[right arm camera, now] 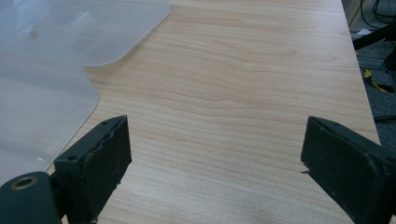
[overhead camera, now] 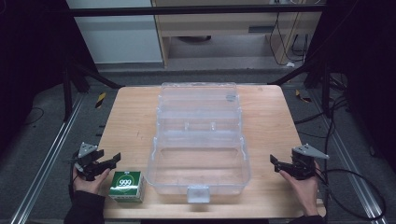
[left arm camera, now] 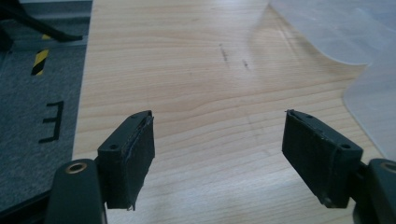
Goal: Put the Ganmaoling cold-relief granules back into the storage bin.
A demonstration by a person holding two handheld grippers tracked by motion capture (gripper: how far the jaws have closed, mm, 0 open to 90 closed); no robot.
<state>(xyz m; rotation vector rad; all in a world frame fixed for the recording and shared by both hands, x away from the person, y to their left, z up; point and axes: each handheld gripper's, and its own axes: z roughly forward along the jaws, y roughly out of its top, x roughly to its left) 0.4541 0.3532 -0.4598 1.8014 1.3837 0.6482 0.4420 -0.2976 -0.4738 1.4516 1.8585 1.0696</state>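
A clear plastic case (overhead camera: 198, 175) lies open in the middle of the wooden table (overhead camera: 271, 121), its lid (overhead camera: 198, 100) folded back toward the far side. A green and white box marked 999 (overhead camera: 126, 185) sits at the front left, just left of the case. My left gripper (overhead camera: 109, 156) is held over the table's left front corner, right behind the green box; its jaws stand apart with bare wood between them (left arm camera: 219, 135). My right gripper (overhead camera: 275, 164) is at the right front, pointing at the case, open and holding nothing (right arm camera: 215, 144).
The case's clear edge (left arm camera: 373, 102) shows at the right of the left gripper view and at the left of the right gripper view (right arm camera: 37, 107). Grey floor with metal rails (overhead camera: 51, 149) and cables (overhead camera: 355, 186) surrounds the table.
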